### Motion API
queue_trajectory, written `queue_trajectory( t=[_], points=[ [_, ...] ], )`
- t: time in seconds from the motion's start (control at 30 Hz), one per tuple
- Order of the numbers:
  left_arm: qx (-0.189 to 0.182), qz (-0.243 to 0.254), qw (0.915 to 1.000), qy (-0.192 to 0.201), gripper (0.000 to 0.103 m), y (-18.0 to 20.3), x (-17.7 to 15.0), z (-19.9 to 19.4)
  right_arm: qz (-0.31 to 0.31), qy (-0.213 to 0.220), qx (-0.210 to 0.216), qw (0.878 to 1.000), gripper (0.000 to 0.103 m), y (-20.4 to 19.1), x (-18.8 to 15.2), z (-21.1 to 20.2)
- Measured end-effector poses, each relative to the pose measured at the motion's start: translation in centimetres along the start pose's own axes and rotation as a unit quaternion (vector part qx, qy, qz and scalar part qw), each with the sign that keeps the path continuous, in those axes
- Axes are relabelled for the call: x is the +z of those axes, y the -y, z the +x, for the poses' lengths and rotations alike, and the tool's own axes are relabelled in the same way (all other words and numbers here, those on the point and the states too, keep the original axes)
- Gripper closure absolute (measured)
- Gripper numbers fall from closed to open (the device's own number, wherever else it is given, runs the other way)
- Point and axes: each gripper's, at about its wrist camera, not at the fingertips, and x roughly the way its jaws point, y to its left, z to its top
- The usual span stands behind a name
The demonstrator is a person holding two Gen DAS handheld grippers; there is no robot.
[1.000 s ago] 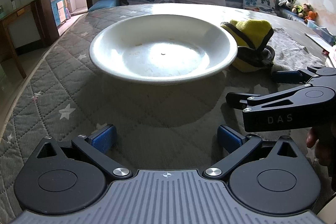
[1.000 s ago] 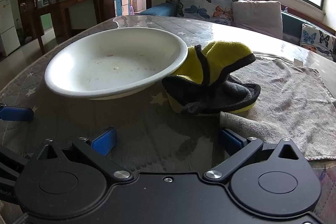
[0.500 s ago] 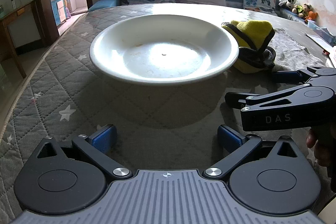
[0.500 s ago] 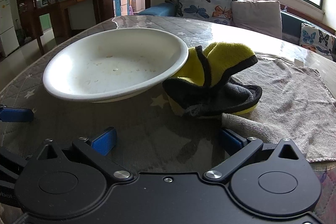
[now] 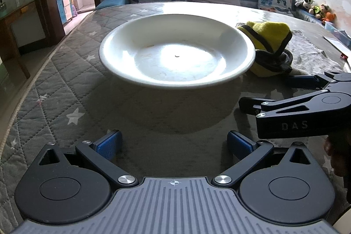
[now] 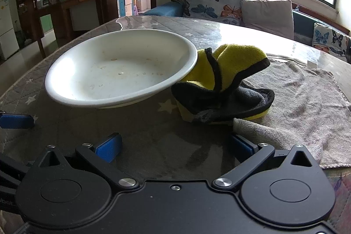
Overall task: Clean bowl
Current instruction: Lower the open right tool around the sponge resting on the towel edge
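Nearest me in both wrist views are my own tongs, both spread wide with nothing between the blue pads. The left tongs (image 5: 174, 143) hover low over the quilted worktop (image 5: 65, 89); the right tongs (image 6: 175, 146) do the same, with a corner of the grey towel (image 6: 307, 102) just beside their right pad.

Further out from the left tongs, at twelve o'clock, sits the white bowl (image 5: 175, 56), upright on the worktop, wide and shallow, with specks and smears of residue inside. It is round, so no long axis matters there.

From the right tongs the yellow-and-grey cloth (image 6: 223, 84) lies at about one o'clock, crumpled, its near edge on the towel and its left side touching the bowl's rim. The bowl (image 6: 118, 71) itself lies at about eleven o'clock.

I judge nothing has been wiped yet. The right tongs are the nearer to the cloth, so I would send them forward and slightly right to pinch its raised yellow fold, while the left tongs steady the bowl's near rim.
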Motion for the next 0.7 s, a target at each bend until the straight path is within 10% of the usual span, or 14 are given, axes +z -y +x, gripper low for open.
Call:
queue_trajectory(
  t=[0.7],
  points=[
    [0.017, -0.019, 0.9997, -0.006, 0.000, -1.3, 0.3, 0.0, -0.005, 0.004, 0.007, 1.000, 0.000, -0.2, 0.5, -0.2]
  ],
)
